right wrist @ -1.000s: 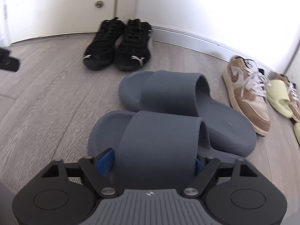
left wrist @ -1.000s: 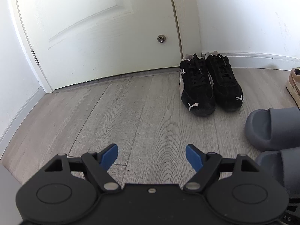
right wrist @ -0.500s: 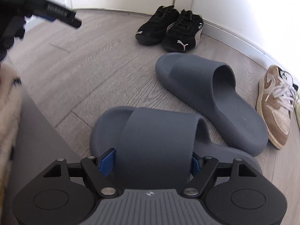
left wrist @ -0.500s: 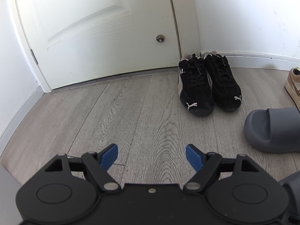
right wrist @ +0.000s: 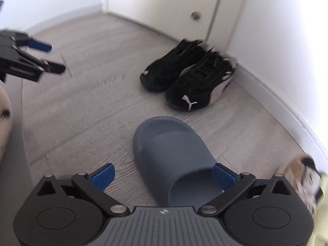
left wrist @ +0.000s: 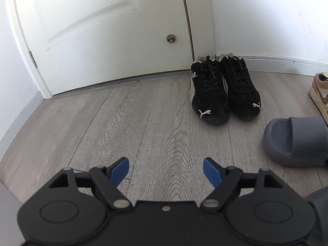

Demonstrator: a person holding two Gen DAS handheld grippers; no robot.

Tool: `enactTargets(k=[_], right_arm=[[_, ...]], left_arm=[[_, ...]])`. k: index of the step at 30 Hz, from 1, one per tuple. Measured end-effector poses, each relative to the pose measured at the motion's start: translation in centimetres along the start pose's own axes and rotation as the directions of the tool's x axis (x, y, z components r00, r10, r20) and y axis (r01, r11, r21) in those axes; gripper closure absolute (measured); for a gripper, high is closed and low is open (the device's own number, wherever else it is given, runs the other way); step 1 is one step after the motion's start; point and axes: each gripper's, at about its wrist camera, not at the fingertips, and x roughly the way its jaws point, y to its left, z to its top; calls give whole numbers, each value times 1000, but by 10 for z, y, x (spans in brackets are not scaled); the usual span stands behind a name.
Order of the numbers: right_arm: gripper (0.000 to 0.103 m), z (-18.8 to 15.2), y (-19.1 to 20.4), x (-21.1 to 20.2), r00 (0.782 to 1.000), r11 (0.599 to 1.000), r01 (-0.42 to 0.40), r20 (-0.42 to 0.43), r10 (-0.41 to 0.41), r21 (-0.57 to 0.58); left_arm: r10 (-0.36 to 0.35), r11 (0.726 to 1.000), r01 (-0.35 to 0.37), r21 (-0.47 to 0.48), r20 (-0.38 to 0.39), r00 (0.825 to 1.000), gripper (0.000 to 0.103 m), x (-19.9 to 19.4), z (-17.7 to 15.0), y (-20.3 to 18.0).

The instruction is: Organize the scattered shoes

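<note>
A pair of black sneakers (left wrist: 223,94) stands side by side in the corner by the door, toes toward me; the right wrist view shows the sneakers (right wrist: 188,80) too. One grey slide (left wrist: 295,141) lies on the floor to their right. My right gripper (right wrist: 163,176) is open, just above the heel end of a grey slide (right wrist: 170,149) whose toe points away; its right pad (right wrist: 223,176) is close to the slide's side. My left gripper (left wrist: 166,170) hangs open over bare floor, and the left gripper (right wrist: 51,56) also shows at far left.
A white door (left wrist: 102,30) and white baseboard (left wrist: 276,61) bound the grey wood floor. A tan sneaker (left wrist: 319,94) lies at the far right; the tan sneaker (right wrist: 297,174) appears blurred beside something yellow-green (right wrist: 321,205). A beige furry thing (right wrist: 4,127) sits at the left edge.
My right gripper has opened and swung left; the grey slide it was shut on is no longer clamped between its pads. The left gripper has hardly moved.
</note>
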Motion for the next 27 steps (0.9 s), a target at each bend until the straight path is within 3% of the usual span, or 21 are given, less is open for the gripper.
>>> enactTargets(k=[6,9,14,16,19,21,24,25,27], right_arm=[[0,19,6,47,987,959,11,-152,-56,-283],[0,24,-5,58,974,958,-71,-227,7,-277],[0,34,-32,72,941,975,-162,-322,106,-154],[0,35,-37,73,943,978,-162,-313,114,-132],[3,33,-28,69,953,966,-178,-279,121,-188],[3,29,-7,62,964,922,-221,-212,159,-317],[7,25,33,51,970,797,-245,-132,206,-552],[8,26,55,48,971,728,-232,-110,212,-645],[12,30,79,45,971,645,-213,-88,221,-734]], left_arm=[[1,1000,-2,-29,-28,1000,23,7,2,1],[-7,999,5,-41,-48,999,23,12,3,-2],[-10,1000,9,-29,-56,998,23,14,3,-8],[-9,1000,8,-27,-57,998,23,15,4,-10],[-12,999,10,-42,-57,998,23,16,5,-11],[-3,999,1,-49,-49,999,23,15,5,-12],[26,998,-28,-65,-34,999,23,14,6,-8],[37,997,-39,-73,-32,999,23,14,6,-6],[59,994,-61,-93,-33,998,23,16,8,0]])
